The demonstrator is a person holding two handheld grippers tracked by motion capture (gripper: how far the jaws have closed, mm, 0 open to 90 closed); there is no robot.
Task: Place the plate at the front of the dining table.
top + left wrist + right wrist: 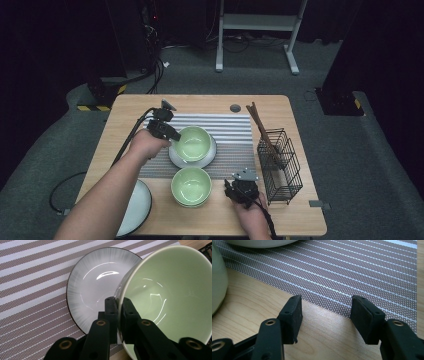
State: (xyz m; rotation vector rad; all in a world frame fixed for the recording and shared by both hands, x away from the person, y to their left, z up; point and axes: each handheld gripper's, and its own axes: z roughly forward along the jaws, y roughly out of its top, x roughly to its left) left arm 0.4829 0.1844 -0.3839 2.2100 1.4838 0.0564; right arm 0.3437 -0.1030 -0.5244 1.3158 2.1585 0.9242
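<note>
Rim of the far green bowl (170, 290) is pinched between the shut jaws of the left gripper (119, 302), the bowl tilted over the white plate (92, 287) on the striped mat (235, 131). The right gripper (325, 315) rests open and empty on the table (300, 220) beside the near green bowl (191, 186); settling the held bowl is judged unfinished, and a second plate (137, 207) is left bare.

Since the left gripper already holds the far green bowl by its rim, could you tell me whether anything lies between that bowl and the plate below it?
Nothing visible does: the pale green ceramic bowl hangs over the bare grey-white plate.
</note>
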